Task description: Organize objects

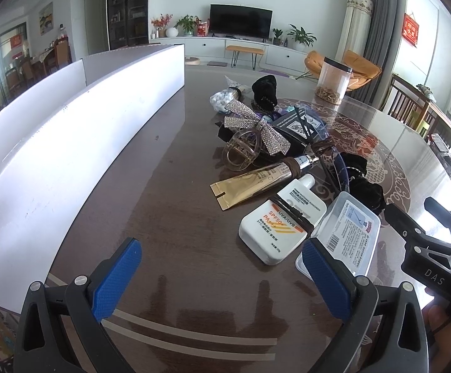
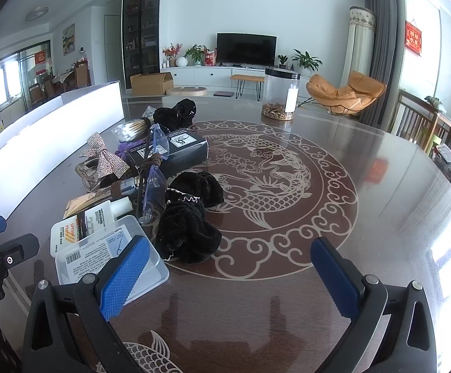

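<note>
My left gripper [image 1: 222, 276] low over the dark worktop [image 1: 169, 205], fingers apart and empty, my right gripper [image 2: 230, 275] likewise spread, clutter heaped ahead: white sunscreen bottle [image 1: 281, 227], clear plastic case [image 2: 107, 256] beside it, gold tube [image 1: 250, 185], black scrunchie [image 2: 186, 233], rhinestone bow [image 1: 253, 122], white bin [image 1: 70, 143] left.

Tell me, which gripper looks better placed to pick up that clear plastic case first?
Probably the left gripper: open, one pad beside the clear plastic case. The right gripper faces bare table.
</note>
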### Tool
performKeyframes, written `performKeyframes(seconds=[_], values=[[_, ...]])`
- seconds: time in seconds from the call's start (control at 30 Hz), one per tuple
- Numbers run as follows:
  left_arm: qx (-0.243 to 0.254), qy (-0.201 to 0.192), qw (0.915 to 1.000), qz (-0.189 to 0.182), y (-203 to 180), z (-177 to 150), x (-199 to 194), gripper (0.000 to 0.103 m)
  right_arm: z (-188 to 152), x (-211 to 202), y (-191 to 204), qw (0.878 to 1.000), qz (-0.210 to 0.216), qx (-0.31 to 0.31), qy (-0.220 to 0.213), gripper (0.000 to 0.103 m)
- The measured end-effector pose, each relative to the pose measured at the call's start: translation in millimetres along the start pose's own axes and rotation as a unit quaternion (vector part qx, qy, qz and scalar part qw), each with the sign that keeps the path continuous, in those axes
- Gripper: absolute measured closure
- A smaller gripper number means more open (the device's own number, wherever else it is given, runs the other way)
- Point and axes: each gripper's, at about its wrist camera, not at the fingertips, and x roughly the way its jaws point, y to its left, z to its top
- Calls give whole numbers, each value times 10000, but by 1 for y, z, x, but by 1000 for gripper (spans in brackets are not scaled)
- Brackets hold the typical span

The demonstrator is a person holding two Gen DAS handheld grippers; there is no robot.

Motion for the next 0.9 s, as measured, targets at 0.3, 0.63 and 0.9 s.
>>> performKeyframes(seconds=[0.3,0.63,0.9], values=[[-56,45,10000,-21,2,0,2,0,0,0,0,10000,-11,25,14,0],[-150,67,9999,-10,6,-1,2,0,1,0,-1,10000,-13,38,18,0],[-580,72,9977,340,22,-1,2,0,0,8,-1,9997,-25,91,224,0]])
